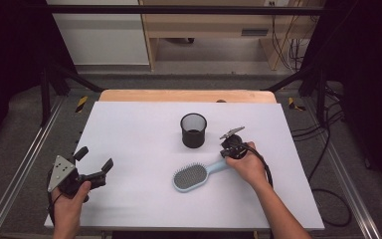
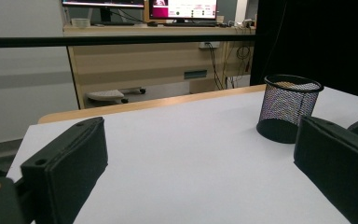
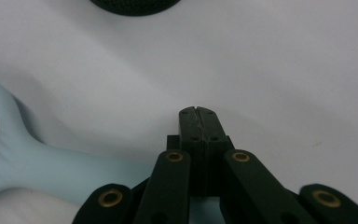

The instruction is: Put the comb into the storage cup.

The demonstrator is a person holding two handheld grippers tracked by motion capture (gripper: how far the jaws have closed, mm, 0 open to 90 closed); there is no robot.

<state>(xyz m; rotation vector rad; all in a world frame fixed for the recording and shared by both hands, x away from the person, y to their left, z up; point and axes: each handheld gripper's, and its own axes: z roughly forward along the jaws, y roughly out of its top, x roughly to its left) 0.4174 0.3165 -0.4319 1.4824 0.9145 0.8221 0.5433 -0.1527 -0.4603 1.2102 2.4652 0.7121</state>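
- My right gripper (image 1: 227,151) sat at the brush's handle end, jaws pressed together with nothing between them, in the right gripper view just beside the handle.
- The brush (image 1: 195,176) lay flat right of centre, head to the left, near side of the cup (image 1: 193,130).
- My left gripper (image 1: 94,165) hovered near-left, jaws spread, empty.

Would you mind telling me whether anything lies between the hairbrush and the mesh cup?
Nothing visible does: only bare white table separates the hairbrush from the mesh cup.
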